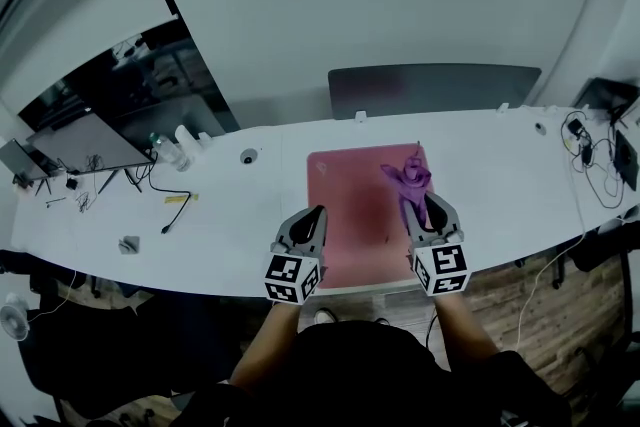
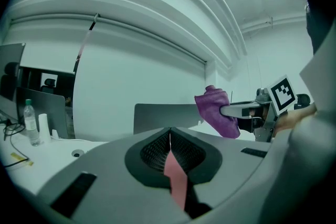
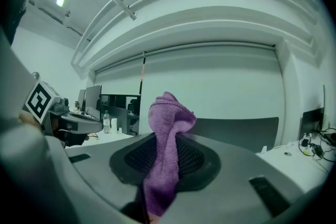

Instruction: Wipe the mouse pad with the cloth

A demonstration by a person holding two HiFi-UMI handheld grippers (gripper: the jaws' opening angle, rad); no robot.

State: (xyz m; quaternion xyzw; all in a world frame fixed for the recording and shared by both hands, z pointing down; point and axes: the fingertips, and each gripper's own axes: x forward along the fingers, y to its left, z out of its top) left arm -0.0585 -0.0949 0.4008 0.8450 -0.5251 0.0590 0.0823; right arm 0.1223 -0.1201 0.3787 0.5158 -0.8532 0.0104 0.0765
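Cloth (image 3: pixel 167 113), purple with a nubby terry weave, is bunched into a crumpled wad. It is pinched between the jaws of the right gripper (image 1: pixel 430 205), with its loose end poking up past the tips. It is held above the right side of the pink mouse pad (image 1: pixel 350 205), which lies flat on the white desk (image 1: pixel 230 215). The left gripper (image 1: pixel 318 213) sits at the pad's left edge, jaws pressed together with nothing between them.

Left gripper (image 1: pixel 318 212) jaws together, empty; right gripper (image 1: pixel 428 202) jaws clamped on cloth (image 1: pixel 408 177); both side by side
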